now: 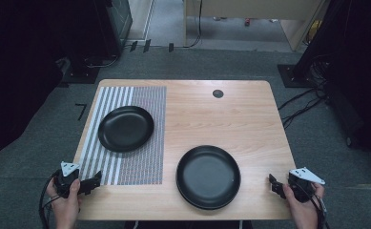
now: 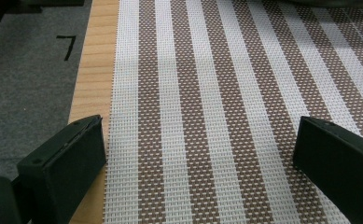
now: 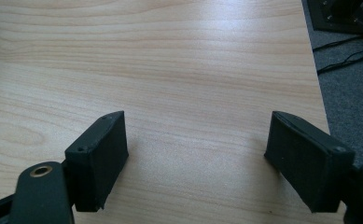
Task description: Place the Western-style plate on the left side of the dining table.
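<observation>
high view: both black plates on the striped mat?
No. Only the far-left plate sits on the striped mat; the near plate rests on bare table.

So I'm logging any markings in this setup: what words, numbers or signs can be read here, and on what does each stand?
"7": a black mark shaped like the digit on the grey floor left of the table, seen at and in the left gripper view.
No readable text on the two black plates, the striped mat or the grippers.
</observation>
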`<state>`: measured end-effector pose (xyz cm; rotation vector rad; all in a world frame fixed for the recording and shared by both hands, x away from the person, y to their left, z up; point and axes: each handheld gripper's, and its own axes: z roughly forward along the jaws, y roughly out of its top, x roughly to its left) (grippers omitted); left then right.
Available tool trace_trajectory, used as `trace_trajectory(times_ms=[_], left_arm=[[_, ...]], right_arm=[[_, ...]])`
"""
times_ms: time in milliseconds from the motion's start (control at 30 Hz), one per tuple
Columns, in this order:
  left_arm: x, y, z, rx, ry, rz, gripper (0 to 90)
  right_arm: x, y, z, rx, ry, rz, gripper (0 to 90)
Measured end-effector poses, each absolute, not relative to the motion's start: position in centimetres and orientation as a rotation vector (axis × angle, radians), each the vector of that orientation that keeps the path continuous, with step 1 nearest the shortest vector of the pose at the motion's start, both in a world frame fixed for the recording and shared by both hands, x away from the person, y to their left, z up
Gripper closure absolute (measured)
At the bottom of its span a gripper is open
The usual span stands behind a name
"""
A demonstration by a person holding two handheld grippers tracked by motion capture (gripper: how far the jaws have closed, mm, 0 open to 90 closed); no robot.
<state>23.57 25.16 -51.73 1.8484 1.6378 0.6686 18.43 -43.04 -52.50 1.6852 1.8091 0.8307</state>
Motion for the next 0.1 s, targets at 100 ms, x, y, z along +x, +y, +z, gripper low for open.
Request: trace_trajectory(times_ms=[100], left_arm=[[23.57,25.17,-51.72,1.848,1.637,0.668,2.3]], right_arm=[[18.44,-43.02,-52.50,1.687,1.810,0.830,19.1]])
